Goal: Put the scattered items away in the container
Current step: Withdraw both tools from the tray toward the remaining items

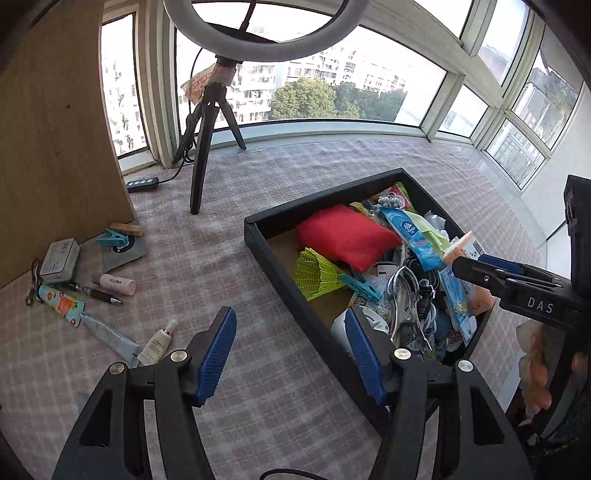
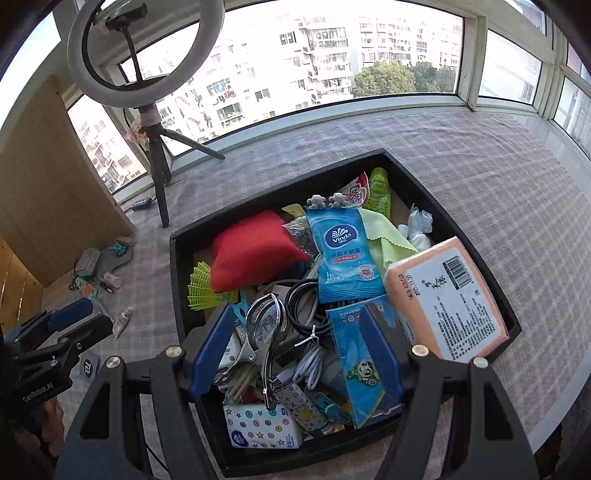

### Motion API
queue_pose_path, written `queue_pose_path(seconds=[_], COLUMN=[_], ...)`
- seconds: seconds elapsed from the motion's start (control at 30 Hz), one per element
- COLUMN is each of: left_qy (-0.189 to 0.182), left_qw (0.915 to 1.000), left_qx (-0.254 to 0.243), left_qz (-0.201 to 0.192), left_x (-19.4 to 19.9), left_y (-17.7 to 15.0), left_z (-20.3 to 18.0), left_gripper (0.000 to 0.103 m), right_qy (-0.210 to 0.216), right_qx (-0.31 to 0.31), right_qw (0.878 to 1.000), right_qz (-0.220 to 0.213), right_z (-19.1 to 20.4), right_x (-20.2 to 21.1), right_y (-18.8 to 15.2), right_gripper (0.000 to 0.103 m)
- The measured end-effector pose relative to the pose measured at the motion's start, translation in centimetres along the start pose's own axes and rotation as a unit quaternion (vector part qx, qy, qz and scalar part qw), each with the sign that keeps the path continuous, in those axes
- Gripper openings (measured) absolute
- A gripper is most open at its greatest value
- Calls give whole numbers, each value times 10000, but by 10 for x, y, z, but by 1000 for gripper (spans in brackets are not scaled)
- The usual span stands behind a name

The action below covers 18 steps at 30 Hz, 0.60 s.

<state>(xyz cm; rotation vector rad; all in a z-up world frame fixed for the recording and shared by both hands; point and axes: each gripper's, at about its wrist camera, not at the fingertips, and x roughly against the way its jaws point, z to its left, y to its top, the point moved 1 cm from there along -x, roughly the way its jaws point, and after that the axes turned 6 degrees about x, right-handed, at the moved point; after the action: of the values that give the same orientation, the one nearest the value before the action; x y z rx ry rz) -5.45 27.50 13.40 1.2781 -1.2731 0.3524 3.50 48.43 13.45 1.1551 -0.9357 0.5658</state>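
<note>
Left gripper point(image 1: 291, 354): jaws wide apart with nothing between them; it hangs over the checked cloth point(image 1: 236, 258), its right finger over the near-left wall of the tray.
Right gripper point(image 2: 295, 350): jaws spread wide and holding nothing, poised over the full tray; in the left wrist view it reaches in from 3 o'clock.
Tray point(image 2: 177, 258): black and square, on the cloth, packed with things; in the left wrist view it sits at 2 o'clock from the left gripper.
Orange pack point(image 2: 447, 299): propped on the tray's right rim at 2 o'clock from the right gripper, label side up.
Tray contents: red cushion point(image 2: 255, 251) at 11 o'clock, blue wipes packet point(image 2: 345, 254) at 12 o'clock, yellow shuttlecock point(image 2: 207, 288) under the cushion's left edge, metal clip point(image 2: 264, 332) and coiled black cable point(image 2: 303, 299) in the middle, starred tissue pack point(image 2: 258, 428) at the near wall.
Scattered items, all in the left wrist view: at 10 o'clock from the left gripper, on the cloth, well apart from the tray.
Small white bottle point(image 1: 159, 343): nearest the left gripper, just beyond its left finger.
Tube point(image 1: 107, 334): just beside the bottle, on its far side.
Pen point(image 1: 96, 293), pink tube point(image 1: 114, 283), grey box point(image 1: 60, 260), colourful tag point(image 1: 61, 304): clustered farther out.
Teal peg point(image 1: 112, 238) and wooden peg point(image 1: 127, 229): at the foot of the board point(image 1: 55, 129).
Ring light point(image 1: 258, 33): on a tripod at 12 o'clock, near the window.
</note>
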Motion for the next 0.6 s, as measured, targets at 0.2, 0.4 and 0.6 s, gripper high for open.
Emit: queue_pose_path(seconds=[0.2, 0.4, 0.6], left_qy=[665, 957, 987], left_qw=[9961, 9750, 9566], left_qx=[582, 1996, 2725], left_qz=[82, 178, 302], left_x=[19, 26, 1], left_y=[-26, -44, -40], left_z=[96, 201, 239], left_gripper=[58, 58, 58], right_qy=[651, 917, 1190], right_qx=[787, 1310, 1026], right_qw=[9946, 9850, 9792], right_qz=[204, 646, 1285], right_z=[73, 151, 209], right_x=[-27, -64, -114], right_y=[8, 12, 3], right_gripper=[69, 69, 52])
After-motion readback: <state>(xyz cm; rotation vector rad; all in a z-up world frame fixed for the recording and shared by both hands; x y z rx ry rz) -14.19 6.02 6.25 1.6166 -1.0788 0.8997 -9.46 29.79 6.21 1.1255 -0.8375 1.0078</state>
